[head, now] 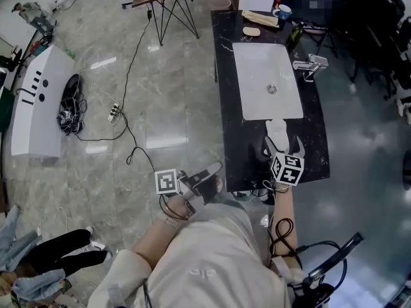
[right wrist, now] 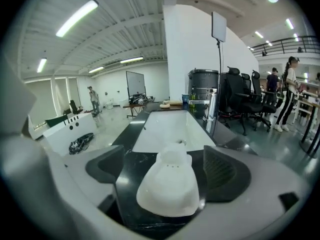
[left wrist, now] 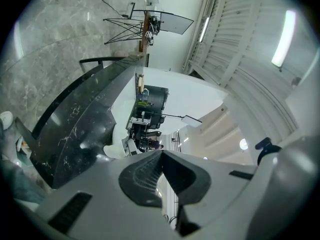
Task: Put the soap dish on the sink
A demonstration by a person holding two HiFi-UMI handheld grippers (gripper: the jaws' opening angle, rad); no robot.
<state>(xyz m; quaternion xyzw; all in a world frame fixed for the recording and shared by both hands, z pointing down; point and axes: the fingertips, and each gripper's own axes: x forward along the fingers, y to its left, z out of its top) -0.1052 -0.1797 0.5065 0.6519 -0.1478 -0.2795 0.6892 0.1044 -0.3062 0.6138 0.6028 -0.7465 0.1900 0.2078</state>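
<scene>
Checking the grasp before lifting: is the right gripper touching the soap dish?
Apart. Right gripper view: the right gripper stands open around the soap dish, counter showing each side.

You're in an open-plan office or test hall: office chairs (right wrist: 236, 100), ceiling strip lights (right wrist: 76, 17), loose cables (head: 70, 101) on polished floor tiles (head: 173, 95), and a freestanding counter (head: 226, 108) with a sink (head: 266, 69).

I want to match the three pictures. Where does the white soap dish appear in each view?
Head view: the soap dish lies on the black counter, just below the sink basin, between the open jaws of the right tool.
Left gripper view: I cannot make it out.
Right gripper view: the soap dish sits at bottom centre, before the basin.
Shared landmark: the black counter.
</scene>
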